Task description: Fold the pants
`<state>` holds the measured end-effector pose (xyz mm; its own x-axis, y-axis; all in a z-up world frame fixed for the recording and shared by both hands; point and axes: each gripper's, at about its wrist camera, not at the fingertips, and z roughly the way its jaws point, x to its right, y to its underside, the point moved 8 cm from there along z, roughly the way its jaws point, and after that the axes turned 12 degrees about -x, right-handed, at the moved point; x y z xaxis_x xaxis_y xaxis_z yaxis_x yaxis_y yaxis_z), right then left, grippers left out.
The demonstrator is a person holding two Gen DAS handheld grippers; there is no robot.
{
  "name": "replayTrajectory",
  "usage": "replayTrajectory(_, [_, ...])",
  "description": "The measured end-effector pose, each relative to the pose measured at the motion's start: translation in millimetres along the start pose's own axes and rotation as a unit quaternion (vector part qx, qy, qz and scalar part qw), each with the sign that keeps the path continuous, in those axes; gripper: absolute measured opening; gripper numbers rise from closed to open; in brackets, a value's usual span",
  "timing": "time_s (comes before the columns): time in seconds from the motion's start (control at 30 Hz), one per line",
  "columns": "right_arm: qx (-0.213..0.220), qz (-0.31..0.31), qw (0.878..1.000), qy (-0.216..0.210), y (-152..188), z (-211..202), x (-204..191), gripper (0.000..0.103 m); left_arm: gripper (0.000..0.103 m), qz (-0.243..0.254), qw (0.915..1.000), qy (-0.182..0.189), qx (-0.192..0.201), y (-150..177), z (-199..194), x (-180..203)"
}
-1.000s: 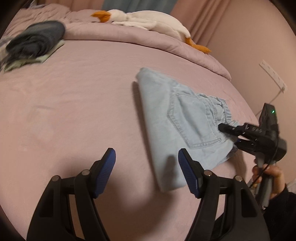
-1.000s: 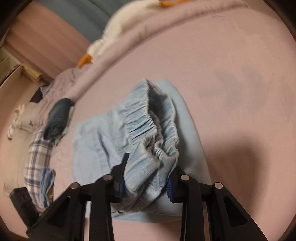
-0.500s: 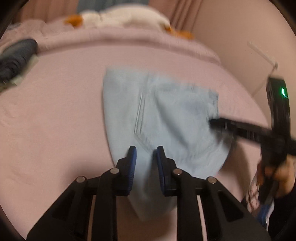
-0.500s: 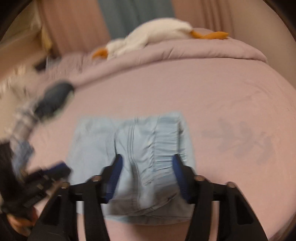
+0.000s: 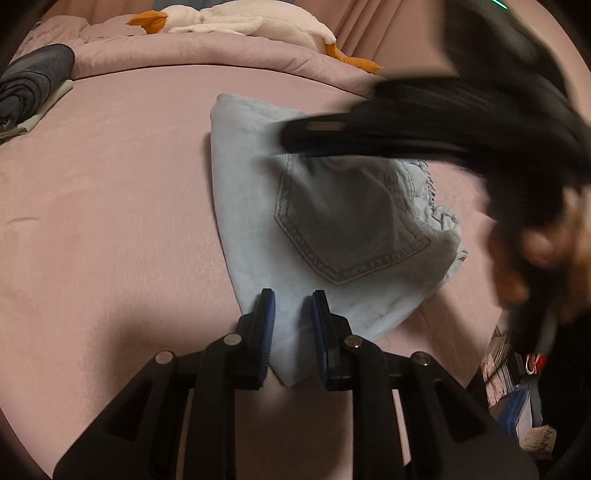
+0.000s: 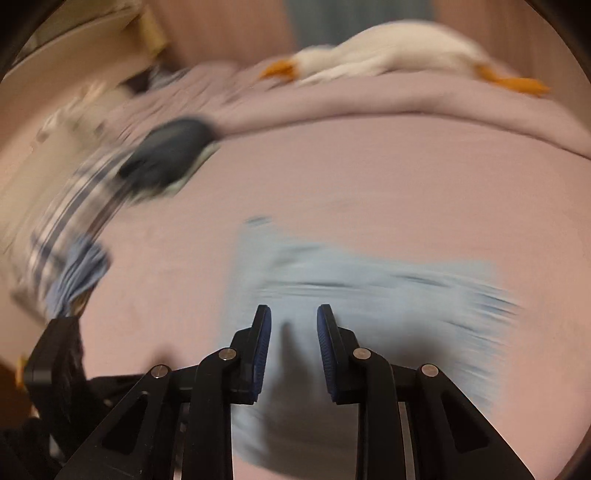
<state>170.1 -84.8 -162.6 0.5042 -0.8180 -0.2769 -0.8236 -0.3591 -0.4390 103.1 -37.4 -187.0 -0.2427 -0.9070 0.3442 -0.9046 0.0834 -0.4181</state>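
While the folded light-blue denim pants (image 5: 314, 229) lie pocket-up on the pink bed (image 5: 110, 221), a white plush goose with orange beak and feet (image 5: 236, 26) rests on the rumpled pink duvet at the far edge, and a rolled dark grey garment (image 5: 33, 81) sits far left. Blurred, the black right hand-held gripper (image 5: 295, 138) crosses above the pants' far part, blocking the waistband from the left wrist view. Its jaws are closing with only a narrow gap, hovering over the cloth; whether they touch it is unclear. The left hand-held gripper (image 5: 291, 328) pinches the pants' near corner between its blue pads (image 5: 266, 332).
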Motion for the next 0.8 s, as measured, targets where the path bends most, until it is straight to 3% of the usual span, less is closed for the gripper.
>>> replayTrajectory(0.07, [-0.029, -0.017, 0.999, -0.001, -8, 21, -9, 0.027, 0.019, 0.002, 1.0000, 0.001, -0.002, 2, 0, 0])
replayTrajectory(0.17, [-0.077, -0.014, 0.997, 0.029, -22, 57, -1, 0.025, 0.020, 0.001, 1.0000, -0.001, -0.005, -1, 2, -2])
replayTrajectory(0.2, [-0.084, -0.011, 0.996, 0.036, -24, 64, 6, 0.008, 0.020, -0.001, 1.0000, 0.000, -0.006, -4, 3, -3])
replayTrajectory(0.23, [-0.089, -0.003, 0.995, 0.036, -26, 67, 12, 0.000, 0.020, -0.002, 1.0000, 0.002, -0.007, -4, 4, -3])
replayTrajectory(0.27, [-0.090, 0.017, 0.996, 0.012, -26, 65, 18, 0.000, 0.020, 0.001, 1.0000, 0.001, -0.007, -5, 4, -2])
replayTrajectory(0.33, [-0.066, 0.045, 0.996, -0.028, -22, 47, 23, 0.000, 0.020, 0.006, 1.0000, -0.003, -0.006, -3, 5, 0])
replayTrajectory(0.43, [-0.027, 0.058, 0.998, -0.020, -4, 11, 30, 0.000, 0.020, -0.001, 1.0000, 0.001, -0.007, -2, 6, 1])
replayTrajectory(0.57, [0.031, 0.090, 0.995, 0.030, 35, -46, 66, 0.010, 0.020, 0.000, 0.9999, -0.004, -0.011, -4, 6, 1])
replayTrajectory(0.67, [0.024, 0.110, 0.988, 0.107, 73, -62, 96, 0.013, 0.020, -0.002, 0.9999, -0.007, -0.014, -7, 8, 3])
replayTrajectory(0.73, [0.008, 0.109, 0.989, 0.098, 93, -52, 108, 0.000, 0.020, 0.000, 0.9998, -0.015, -0.015, -9, 10, 5])
replayTrajectory(0.8, [0.026, 0.112, 0.989, 0.093, 95, -52, 111, 0.000, 0.021, -0.005, 0.9997, -0.017, -0.018, -9, 8, 5])
